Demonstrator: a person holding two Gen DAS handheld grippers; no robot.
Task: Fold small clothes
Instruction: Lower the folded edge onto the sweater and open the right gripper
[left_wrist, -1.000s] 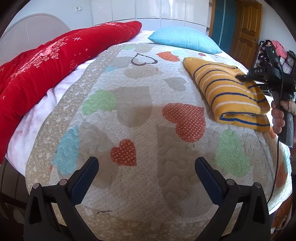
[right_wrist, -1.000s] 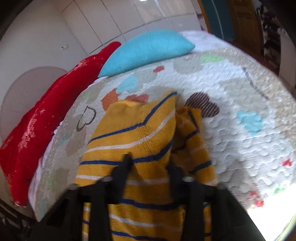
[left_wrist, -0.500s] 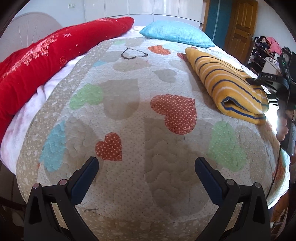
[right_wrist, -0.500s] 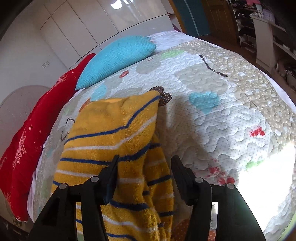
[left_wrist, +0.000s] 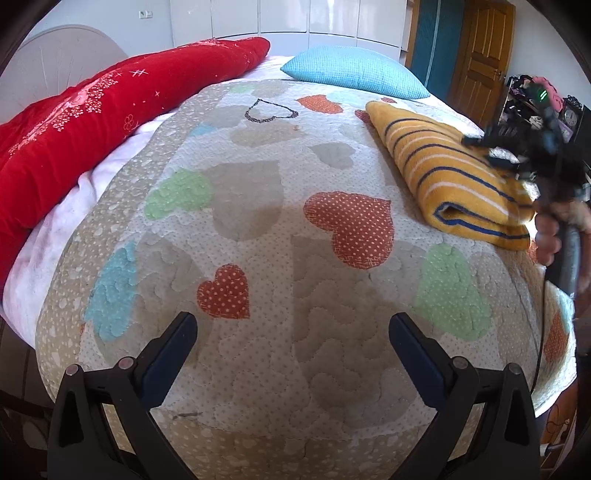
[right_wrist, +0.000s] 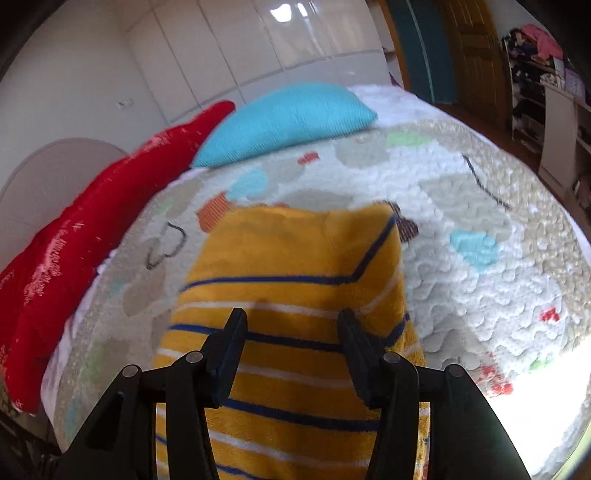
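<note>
- Yellow striped garment (right_wrist: 291, 280) now lies folded on the quilt (left_wrist: 258, 229), released.
- Right gripper (right_wrist: 291, 325) hovers above, jaws apart but closing, gripping nothing.
- Left gripper (left_wrist: 291, 332) waits wide, empty; fold seems done.

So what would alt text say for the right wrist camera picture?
A folded yellow knitted garment with blue and white stripes lies on a heart-patterned quilted bedspread. The black right gripper hangs over it, jaws closing, gripping nothing. Behind: turquoise pillow, red blanket.
</note>
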